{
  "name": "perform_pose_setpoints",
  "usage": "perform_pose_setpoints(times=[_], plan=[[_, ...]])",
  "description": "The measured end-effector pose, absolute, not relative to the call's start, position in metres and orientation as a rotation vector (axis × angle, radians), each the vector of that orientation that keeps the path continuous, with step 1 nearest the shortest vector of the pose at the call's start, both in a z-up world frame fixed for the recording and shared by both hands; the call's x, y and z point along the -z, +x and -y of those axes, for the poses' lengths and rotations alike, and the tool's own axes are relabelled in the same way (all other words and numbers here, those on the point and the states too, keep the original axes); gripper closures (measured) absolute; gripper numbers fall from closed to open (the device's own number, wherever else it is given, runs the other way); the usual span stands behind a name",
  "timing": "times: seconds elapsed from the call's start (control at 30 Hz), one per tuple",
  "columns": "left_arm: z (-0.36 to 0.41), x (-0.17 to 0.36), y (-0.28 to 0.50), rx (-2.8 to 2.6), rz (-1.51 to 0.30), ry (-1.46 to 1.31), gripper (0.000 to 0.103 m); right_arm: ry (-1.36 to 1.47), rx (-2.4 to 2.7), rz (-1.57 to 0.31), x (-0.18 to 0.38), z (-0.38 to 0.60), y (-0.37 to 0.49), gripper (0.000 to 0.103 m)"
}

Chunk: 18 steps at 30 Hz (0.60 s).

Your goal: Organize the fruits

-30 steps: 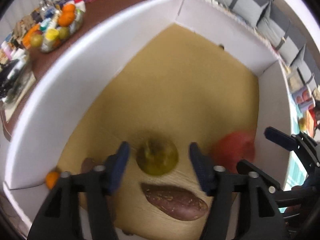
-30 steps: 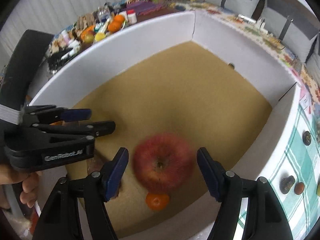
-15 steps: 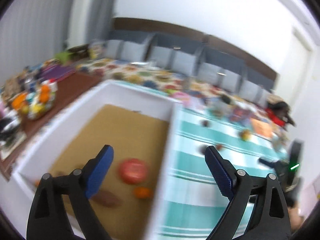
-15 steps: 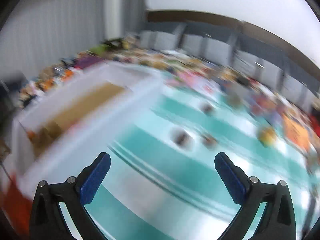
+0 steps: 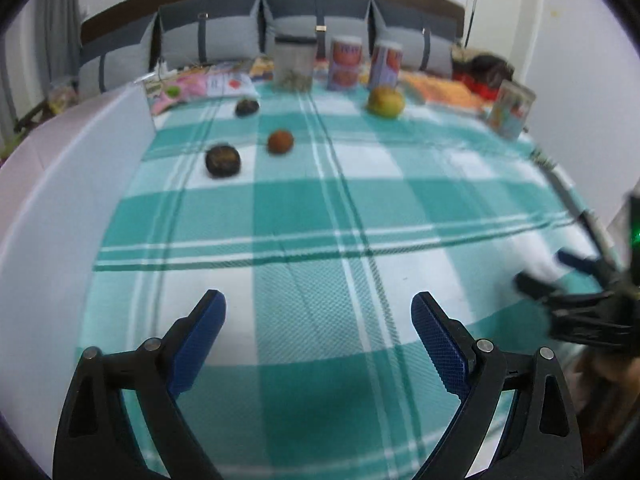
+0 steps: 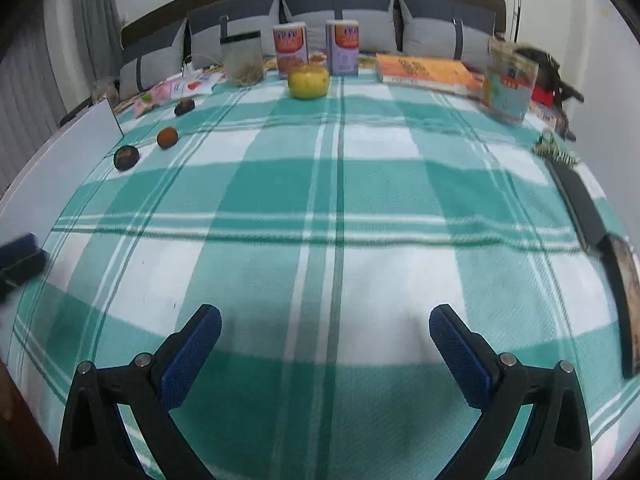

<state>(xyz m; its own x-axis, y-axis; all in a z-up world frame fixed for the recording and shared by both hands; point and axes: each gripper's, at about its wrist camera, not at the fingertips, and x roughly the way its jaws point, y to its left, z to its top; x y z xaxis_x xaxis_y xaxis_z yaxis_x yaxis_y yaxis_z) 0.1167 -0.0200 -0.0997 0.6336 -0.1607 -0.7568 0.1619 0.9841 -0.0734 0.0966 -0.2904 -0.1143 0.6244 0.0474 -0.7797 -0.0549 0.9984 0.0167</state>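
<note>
The left gripper (image 5: 318, 314) and the right gripper (image 6: 325, 328) both hang over the near part of the green-and-white checked cloth (image 6: 340, 208), each spread wide with nothing between its blue pads. On the far left lie 3 small fruits: a dark fruit (image 6: 126, 157) just beside the white box wall (image 6: 60, 168), an orange-brown fruit (image 6: 167, 137) farther back, and another dark one (image 6: 184, 107) beyond. A yellow fruit (image 6: 308, 81) sits at the far middle, in front of 2 cartons (image 6: 316, 50).

Both wrist views low, forward over shared checked cloth (image 5: 320, 208)
</note>
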Motion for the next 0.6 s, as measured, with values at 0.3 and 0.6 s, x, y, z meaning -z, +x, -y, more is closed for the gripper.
perform_pose_setpoints(times=[0.3,0.6], plan=[[0.030,0.136,0.116,0.167,-0.906,0.052,0.008,-0.060,-0.119,-0.897,0.128,0.267,0.099,0.000],[0.035,0.140,0.121,0.164,-0.924,0.063,0.003,-0.084,-0.117,-0.897,0.132,0.259,0.107,0.000]])
